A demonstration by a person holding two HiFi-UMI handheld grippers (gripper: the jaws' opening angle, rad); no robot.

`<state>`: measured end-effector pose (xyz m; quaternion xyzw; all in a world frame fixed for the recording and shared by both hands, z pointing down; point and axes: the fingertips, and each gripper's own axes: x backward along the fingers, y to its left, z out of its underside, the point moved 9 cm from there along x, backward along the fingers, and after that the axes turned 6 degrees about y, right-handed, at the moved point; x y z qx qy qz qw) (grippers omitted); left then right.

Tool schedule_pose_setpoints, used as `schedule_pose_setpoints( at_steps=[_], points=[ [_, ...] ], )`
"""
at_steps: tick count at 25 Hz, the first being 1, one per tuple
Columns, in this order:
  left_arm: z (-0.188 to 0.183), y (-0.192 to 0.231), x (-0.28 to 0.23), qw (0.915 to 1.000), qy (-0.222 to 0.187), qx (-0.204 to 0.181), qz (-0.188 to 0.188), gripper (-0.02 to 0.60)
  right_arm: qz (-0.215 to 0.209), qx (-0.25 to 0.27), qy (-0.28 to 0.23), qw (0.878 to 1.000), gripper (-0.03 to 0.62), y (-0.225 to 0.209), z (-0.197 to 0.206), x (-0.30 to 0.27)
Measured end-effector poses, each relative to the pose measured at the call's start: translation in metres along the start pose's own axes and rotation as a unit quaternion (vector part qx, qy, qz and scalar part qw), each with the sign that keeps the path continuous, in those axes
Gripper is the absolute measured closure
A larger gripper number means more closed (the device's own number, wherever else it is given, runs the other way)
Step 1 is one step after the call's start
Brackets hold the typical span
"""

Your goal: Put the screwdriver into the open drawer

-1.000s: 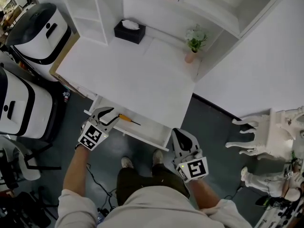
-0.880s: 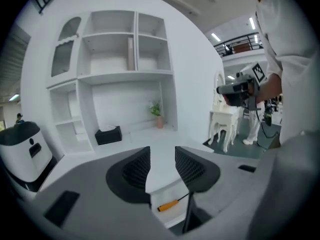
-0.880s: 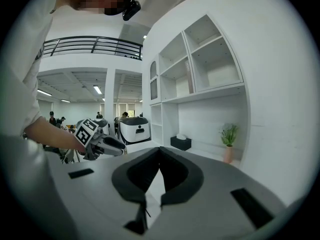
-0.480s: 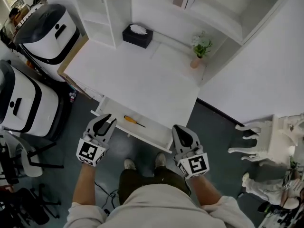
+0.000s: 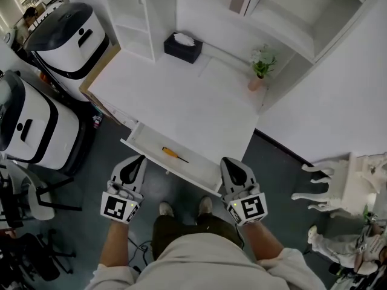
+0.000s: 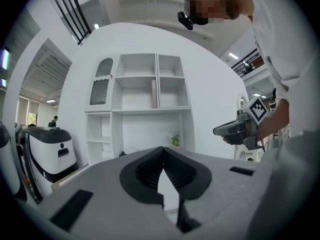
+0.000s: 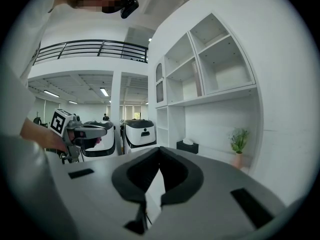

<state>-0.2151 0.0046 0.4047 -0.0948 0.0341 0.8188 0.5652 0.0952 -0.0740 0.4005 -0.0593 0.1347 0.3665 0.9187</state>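
The screwdriver (image 5: 174, 154), with an orange handle and a dark shaft, lies loose inside the open white drawer (image 5: 193, 177) that is pulled out from the desk's front. My left gripper (image 5: 139, 160) hovers just off the drawer's left front corner, clear of the screwdriver, with its jaws shut on nothing. In the left gripper view its pads (image 6: 150, 168) meet at the tip. My right gripper (image 5: 228, 162) is at the drawer's right front corner, also shut and empty. Its pads (image 7: 172, 171) touch in the right gripper view. Each gripper view shows the other gripper (image 6: 240, 128) (image 7: 82, 131) off to the side.
On the white desk (image 5: 181, 101) a black tissue box (image 5: 182, 47) stands at the back and a small potted plant (image 5: 261, 65) at the back right, under shelves. Two white-and-black machines (image 5: 66, 32) (image 5: 30, 125) stand left of the desk. A white ornate chair (image 5: 338, 186) is at the right.
My left gripper has drawn back from the screwdriver toward the person and its jaws have gone from open to shut. The screwdriver stays in the drawer. The right gripper has barely moved.
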Motion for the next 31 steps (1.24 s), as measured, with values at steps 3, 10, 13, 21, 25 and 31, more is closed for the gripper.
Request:
schedule_pose_setpoints(
  at_steps=[3,10,13,21,25,31],
  points=[
    [-0.002,-0.003,0.005,0.9999,-0.010,0.008,-0.008,0.577,-0.004,0.002,0.004,1.000,0.591,0.000,0.000,-0.003],
    [-0.004,-0.002,0.008,0.9998,-0.013,0.010,-0.009,0.577,-0.008,0.005,0.005,1.000,0.591,0.001,-0.001,-0.006],
    [-0.004,-0.001,0.007,0.9998,-0.013,0.008,-0.010,0.577,-0.007,0.006,0.004,1.000,0.591,0.001,-0.001,-0.006],
    [-0.005,0.000,0.001,0.9999,-0.010,0.004,-0.007,0.578,-0.007,0.007,0.006,1.000,0.591,-0.002,-0.003,-0.008],
    [-0.004,0.000,0.001,0.9999,-0.007,0.000,-0.008,0.578,-0.007,0.008,0.004,1.000,0.591,-0.003,-0.003,-0.008],
    [-0.002,-0.001,-0.003,0.9999,0.002,0.005,-0.009,0.577,-0.007,0.010,0.003,1.000,0.591,-0.004,-0.003,-0.010]
  ],
)
